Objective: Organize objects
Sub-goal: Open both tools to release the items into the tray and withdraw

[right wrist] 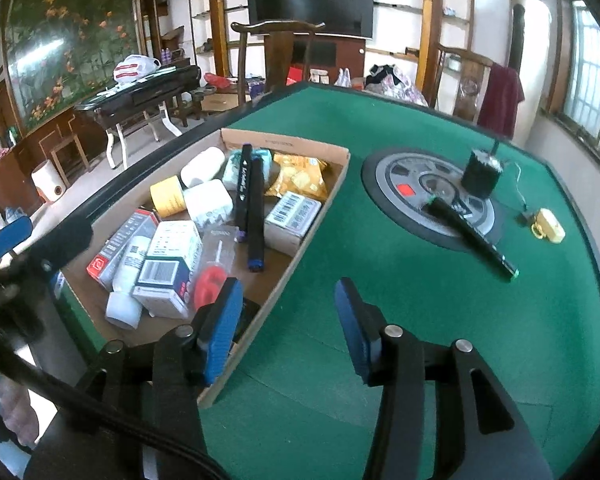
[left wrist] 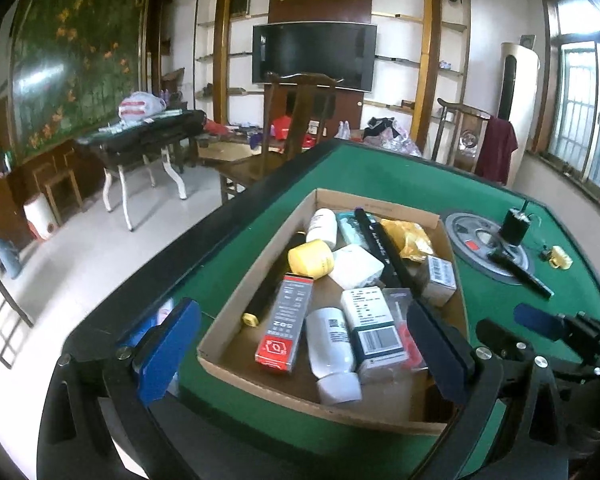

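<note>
While both hang empty, left tool (left wrist: 304,344) gapes wide above cardboard box (left wrist: 380,200) | right tool (right wrist: 288,332) parted over green surface (right wrist: 420,320) | black marker (right wrist: 472,240) lies on grey disc (right wrist: 388,176)

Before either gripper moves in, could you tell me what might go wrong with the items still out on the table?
1. The black pen lies partly on the round disc; it may roll off when pinched.
2. The yellow item trails a thin wire toward the black cylinder, so lifting either could drag the other.
3. The box is already crowded; its near wall sits right beside the open right gripper, which could snag it. The left gripper hovers open above the box.
</note>
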